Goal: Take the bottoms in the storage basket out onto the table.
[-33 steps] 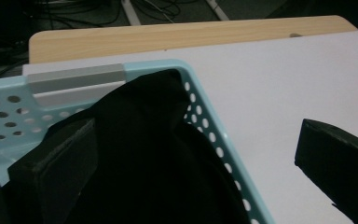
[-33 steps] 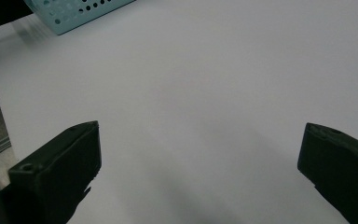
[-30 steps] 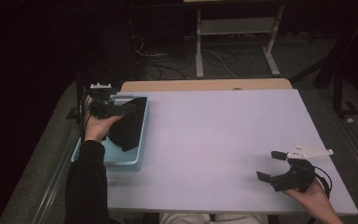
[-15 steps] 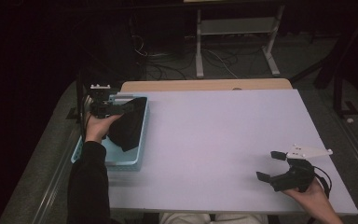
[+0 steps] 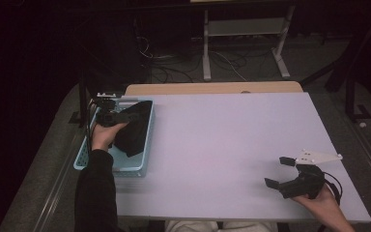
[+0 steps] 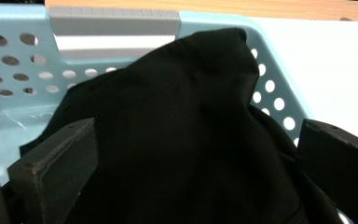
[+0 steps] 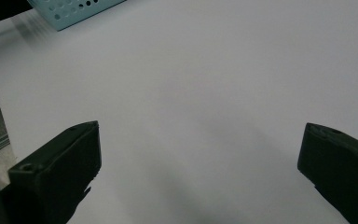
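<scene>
A black cloth [image 5: 134, 130] lies bunched in a light blue perforated basket [image 5: 125, 166] at the table's left edge. My left gripper [image 5: 125, 116] hovers over the basket, its jaws spread wide on either side of the black cloth [image 6: 182, 140], not closed on it. The basket wall [image 6: 14, 70] rises behind the cloth. Near the front right corner of the table my right gripper [image 5: 281, 173] rests in a hand, open, with bare white table [image 7: 191, 93] between its jaws.
The white table [image 5: 222, 140] spans the middle of the high view. A wooden strip [image 5: 212, 88] runs along its far edge. Beyond it stand a metal frame [image 5: 244, 29] and floor cables. A corner of the basket [image 7: 70, 11] appears in the right gripper view.
</scene>
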Tool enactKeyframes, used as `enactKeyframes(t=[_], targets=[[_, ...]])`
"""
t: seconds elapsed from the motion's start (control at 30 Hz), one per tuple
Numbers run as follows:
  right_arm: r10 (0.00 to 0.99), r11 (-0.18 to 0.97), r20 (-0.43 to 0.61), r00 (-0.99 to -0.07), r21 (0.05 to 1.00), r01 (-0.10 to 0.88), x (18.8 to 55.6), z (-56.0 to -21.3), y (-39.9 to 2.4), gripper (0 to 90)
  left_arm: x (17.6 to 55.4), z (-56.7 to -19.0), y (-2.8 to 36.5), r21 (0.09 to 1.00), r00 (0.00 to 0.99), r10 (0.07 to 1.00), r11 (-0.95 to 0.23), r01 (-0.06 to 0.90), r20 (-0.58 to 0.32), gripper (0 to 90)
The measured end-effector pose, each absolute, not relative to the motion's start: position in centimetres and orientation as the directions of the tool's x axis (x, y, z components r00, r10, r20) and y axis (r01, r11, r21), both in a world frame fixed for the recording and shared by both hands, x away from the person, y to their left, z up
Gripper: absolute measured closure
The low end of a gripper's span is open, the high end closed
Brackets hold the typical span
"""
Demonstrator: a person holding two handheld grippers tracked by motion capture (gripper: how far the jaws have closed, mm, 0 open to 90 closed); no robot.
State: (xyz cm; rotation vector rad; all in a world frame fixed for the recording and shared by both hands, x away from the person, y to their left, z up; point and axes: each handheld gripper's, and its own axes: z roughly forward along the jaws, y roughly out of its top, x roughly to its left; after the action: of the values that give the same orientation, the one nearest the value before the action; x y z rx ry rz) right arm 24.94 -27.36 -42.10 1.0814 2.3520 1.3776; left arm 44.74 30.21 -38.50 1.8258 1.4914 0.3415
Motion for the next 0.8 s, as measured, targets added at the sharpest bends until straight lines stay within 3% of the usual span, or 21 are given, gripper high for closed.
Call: enactKeyframes(t=[0.8], targets=[[0.679, 0.308, 0.172, -0.714, 0.816, 0.489, 25.0, -42.2, -27.3, 0.0, 45.8, -41.3, 28.1, 0.609, 0.317, 0.933, -0.153, 0.778, -0.172, 0.0]])
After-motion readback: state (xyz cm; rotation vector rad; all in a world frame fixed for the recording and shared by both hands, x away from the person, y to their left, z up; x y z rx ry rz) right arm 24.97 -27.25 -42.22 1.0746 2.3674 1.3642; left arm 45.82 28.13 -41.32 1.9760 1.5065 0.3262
